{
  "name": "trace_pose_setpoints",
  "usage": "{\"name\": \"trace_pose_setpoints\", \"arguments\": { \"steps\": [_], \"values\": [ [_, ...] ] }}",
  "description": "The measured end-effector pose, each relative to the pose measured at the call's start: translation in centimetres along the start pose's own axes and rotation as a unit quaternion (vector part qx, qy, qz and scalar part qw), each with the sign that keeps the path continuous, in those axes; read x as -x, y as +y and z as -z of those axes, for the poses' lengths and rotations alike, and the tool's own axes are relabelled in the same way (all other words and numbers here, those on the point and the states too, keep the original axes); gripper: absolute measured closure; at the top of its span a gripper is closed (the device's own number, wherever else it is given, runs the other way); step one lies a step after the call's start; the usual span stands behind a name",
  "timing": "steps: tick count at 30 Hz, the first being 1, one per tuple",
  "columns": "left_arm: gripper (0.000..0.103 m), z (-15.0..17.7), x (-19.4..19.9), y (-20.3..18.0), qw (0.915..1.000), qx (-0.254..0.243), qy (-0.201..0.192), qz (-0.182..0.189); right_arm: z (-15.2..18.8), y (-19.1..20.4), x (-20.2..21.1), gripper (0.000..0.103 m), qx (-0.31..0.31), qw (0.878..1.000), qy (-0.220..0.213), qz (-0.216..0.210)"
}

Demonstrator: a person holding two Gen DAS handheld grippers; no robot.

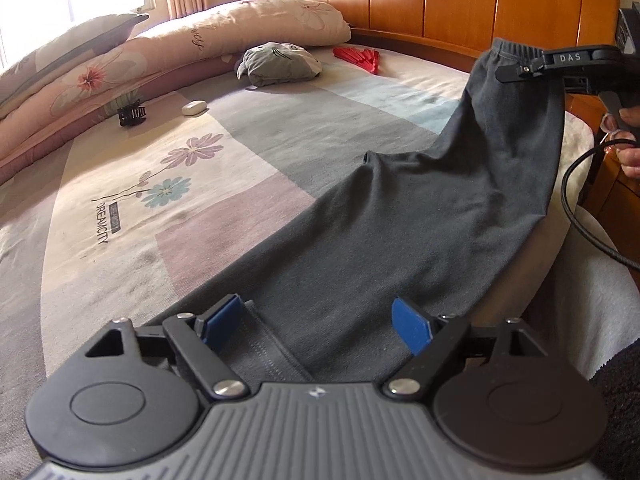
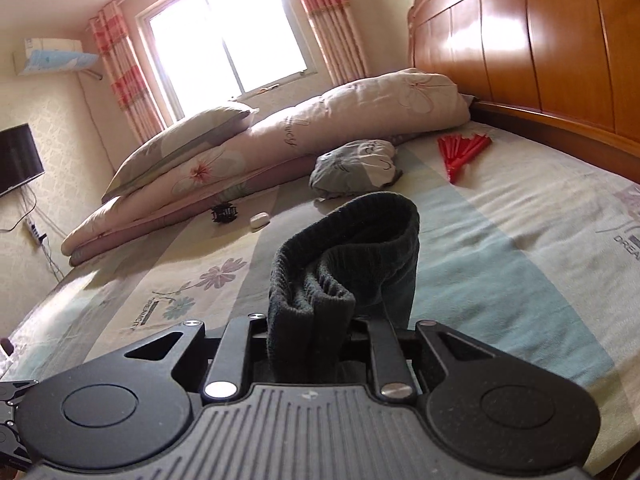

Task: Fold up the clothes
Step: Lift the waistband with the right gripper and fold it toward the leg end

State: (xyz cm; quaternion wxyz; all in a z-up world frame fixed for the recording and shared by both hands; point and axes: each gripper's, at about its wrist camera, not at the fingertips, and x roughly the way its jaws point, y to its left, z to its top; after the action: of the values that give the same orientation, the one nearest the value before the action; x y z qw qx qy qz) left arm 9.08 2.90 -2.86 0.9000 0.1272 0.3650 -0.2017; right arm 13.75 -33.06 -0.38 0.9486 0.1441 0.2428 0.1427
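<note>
Stretching across a double bed, a pair of dark grey trousers (image 1: 400,216) is seen lifted at one end and lying flat at the other. In the foreground, the left gripper (image 1: 320,326) is held low over the ribbed cuff end of the garment, its blue pads (image 1: 410,326) spread wide on either side of the cloth without pressing on it. Further along, the elastic waistband is pinched firmly between the nearly closed jaws of the right gripper (image 1: 516,70) and raised clear of the bed, the fabric bunched into a thick fold in the right wrist view, where the gripper (image 2: 310,328) is seen from behind. The mattress is covered by a sheet (image 1: 140,216) printed in grey, pink and pale blue blocks with flowers. Beyond the trousers, a black hair claw (image 1: 130,114) and a small white case (image 1: 194,107) are seen just beside a rolled floral quilt (image 1: 180,52). A grey cushion (image 1: 278,65) and a red folding fan (image 1: 358,58) lie near the polished wooden headboard (image 1: 480,0). At the far wall, a bright window (image 2: 228,36) is framed by striped curtains (image 2: 116,64), with an air conditioner (image 2: 52,54) and a wall-mounted television (image 2: 18,158) beside it.
</note>
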Motion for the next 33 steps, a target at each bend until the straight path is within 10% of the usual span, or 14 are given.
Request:
{"name": "trace_pose_setpoints", "arguments": {
  "steps": [33],
  "values": [
    [0.02,7.9,5.7,8.2,0.999,0.018,0.002,-0.04,3.6,27.0,-7.1,0.082,0.226,0.945,0.122,-0.204]
  ]
}}
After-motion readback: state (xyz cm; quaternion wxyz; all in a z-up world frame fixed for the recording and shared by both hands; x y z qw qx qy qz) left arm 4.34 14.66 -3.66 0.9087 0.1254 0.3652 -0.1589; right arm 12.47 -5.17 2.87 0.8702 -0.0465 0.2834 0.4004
